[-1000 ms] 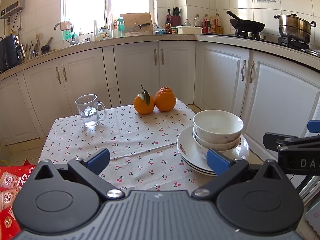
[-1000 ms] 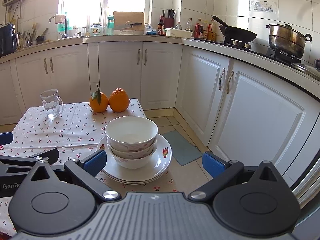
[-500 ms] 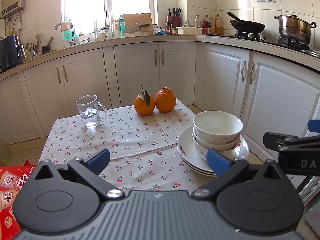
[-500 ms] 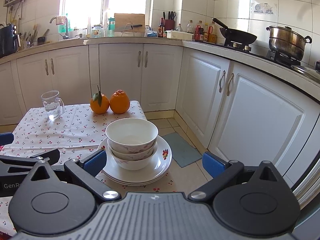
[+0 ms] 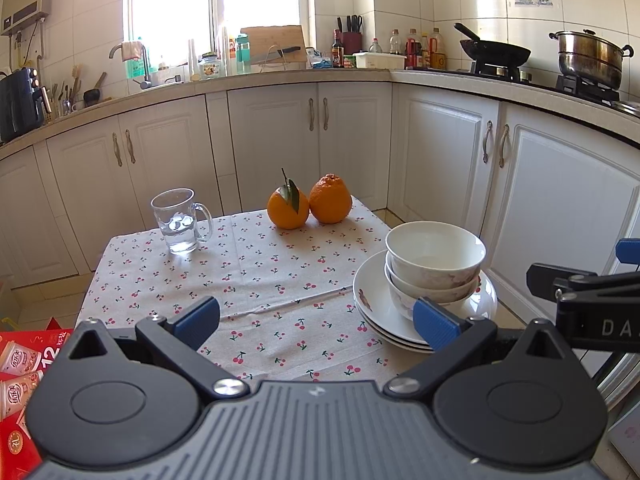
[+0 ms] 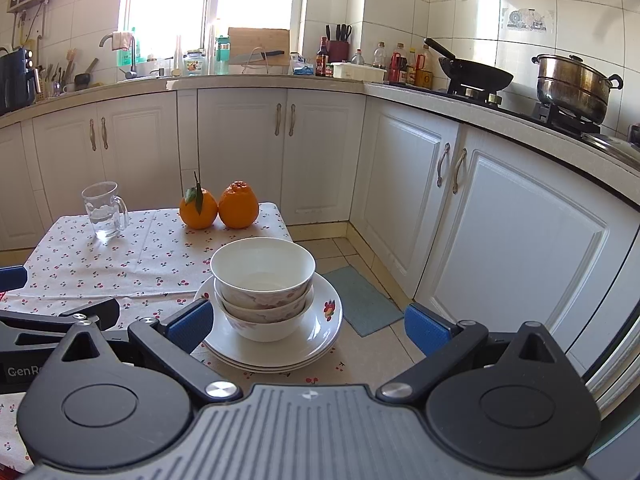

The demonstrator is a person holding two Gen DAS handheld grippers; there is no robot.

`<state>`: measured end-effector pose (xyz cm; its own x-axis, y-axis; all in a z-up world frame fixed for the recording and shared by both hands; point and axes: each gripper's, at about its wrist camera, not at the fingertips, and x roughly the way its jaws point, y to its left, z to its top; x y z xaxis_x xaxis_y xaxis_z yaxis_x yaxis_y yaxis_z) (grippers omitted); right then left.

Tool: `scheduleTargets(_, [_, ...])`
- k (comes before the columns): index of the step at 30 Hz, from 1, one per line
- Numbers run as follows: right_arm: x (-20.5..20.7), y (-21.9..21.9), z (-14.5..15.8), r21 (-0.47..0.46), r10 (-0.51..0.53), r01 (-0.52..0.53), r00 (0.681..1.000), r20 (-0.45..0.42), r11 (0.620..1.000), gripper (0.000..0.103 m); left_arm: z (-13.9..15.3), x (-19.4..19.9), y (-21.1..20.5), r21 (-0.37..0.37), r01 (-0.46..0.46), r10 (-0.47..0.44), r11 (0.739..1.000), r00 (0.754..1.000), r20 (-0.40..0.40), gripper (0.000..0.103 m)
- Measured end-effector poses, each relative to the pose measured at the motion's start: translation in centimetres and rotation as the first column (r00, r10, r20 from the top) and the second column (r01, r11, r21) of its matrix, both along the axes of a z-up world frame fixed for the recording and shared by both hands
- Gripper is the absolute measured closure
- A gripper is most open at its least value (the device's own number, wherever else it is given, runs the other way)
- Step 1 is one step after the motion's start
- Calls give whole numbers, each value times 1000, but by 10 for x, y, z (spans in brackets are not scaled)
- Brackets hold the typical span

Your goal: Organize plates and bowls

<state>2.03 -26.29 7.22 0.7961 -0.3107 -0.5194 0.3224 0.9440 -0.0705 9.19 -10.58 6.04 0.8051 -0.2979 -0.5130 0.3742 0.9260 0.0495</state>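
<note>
Along the bottom of each frame, left gripper point(image 5: 316, 318) and right gripper point(image 6: 306, 323) hold their jaws spread, grasping nothing. Mid-frame, stacked bowls point(image 6: 262, 276) sit on stacked plates point(image 6: 328, 322), the left blue pad hiding the plates' near-left rim. Farther back stand oranges point(image 6: 218, 205) and a glass mug point(image 6: 103, 210).
</note>
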Motion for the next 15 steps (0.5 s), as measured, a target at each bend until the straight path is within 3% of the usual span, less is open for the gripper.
scheduleTargets(15, [0, 1, 1, -3, 1, -1, 1000, 1, 1000, 0, 0, 0, 1, -1, 0, 0, 1000, 1000, -1, 1])
